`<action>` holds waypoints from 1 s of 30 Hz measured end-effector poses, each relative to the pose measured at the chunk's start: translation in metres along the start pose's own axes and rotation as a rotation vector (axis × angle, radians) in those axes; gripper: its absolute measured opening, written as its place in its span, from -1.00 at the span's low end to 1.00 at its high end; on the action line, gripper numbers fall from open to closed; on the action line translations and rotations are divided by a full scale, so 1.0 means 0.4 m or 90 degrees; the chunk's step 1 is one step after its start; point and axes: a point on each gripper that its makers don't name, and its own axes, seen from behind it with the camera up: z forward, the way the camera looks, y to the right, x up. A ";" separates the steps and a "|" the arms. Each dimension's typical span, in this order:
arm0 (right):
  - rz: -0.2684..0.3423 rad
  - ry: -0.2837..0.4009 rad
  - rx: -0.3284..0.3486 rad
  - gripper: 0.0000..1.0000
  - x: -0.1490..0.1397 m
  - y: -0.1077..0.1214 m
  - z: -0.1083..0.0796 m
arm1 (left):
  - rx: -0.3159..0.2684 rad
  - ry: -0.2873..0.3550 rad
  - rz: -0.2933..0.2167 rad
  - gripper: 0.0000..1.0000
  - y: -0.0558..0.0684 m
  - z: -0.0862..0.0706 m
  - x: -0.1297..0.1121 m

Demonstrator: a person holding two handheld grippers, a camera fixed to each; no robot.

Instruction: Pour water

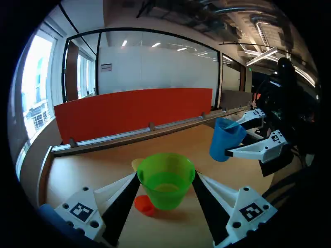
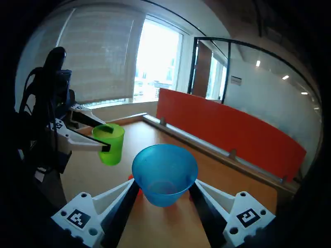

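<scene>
Your left tongs [image 1: 165,178] pinch the green cup [image 1: 166,184] low centre, your right tongs [image 2: 164,184] pinch the blue cup [image 2: 164,171]; both upright above the worktop [image 1: 99,169], so nothing spills early.

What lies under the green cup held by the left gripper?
A small orange object lies on the wooden table below the green cup, its right part covered by the cup. A yellow object behind is mostly hidden.

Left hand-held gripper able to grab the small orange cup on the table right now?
Likely not: the left hand-held gripper is shut on the green cup, so it is occupied; the small orange cup lies unobstructed below.
</scene>
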 end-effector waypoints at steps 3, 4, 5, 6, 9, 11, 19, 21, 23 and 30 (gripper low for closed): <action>0.006 -0.013 -0.002 0.69 -0.028 0.008 -0.005 | 0.008 0.001 0.000 0.74 -0.014 -0.004 -0.004; 0.008 -0.018 -0.003 0.69 -0.039 0.010 -0.006 | 0.011 0.002 -0.002 0.73 -0.019 -0.005 -0.005; 0.009 -0.022 -0.003 0.69 -0.049 0.011 -0.008 | 0.013 0.002 -0.004 0.73 -0.024 -0.006 -0.006; 0.010 -0.026 -0.004 0.69 -0.058 0.013 -0.009 | 0.015 0.003 -0.005 0.73 -0.028 -0.007 -0.007; 0.011 -0.037 -0.006 0.69 -0.083 0.015 -0.010 | 0.021 0.003 -0.009 0.73 -0.039 -0.010 -0.010; 0.011 -0.042 -0.006 0.69 -0.095 0.015 -0.010 | 0.024 0.003 -0.009 0.73 -0.045 -0.011 -0.012; 0.015 -0.053 -0.005 0.69 -0.125 0.015 0.003 | 0.030 0.004 -0.011 0.73 -0.066 -0.002 -0.011; 0.015 -0.056 -0.005 0.69 -0.135 0.017 0.009 | 0.031 0.005 -0.012 0.73 -0.071 0.003 -0.008; 0.014 -0.061 -0.006 0.69 -0.149 0.019 0.015 | 0.032 0.007 -0.013 0.73 -0.077 0.007 -0.005; 0.021 -0.072 -0.008 0.69 -0.197 0.029 0.038 | 0.033 0.008 -0.018 0.73 -0.097 0.024 -0.015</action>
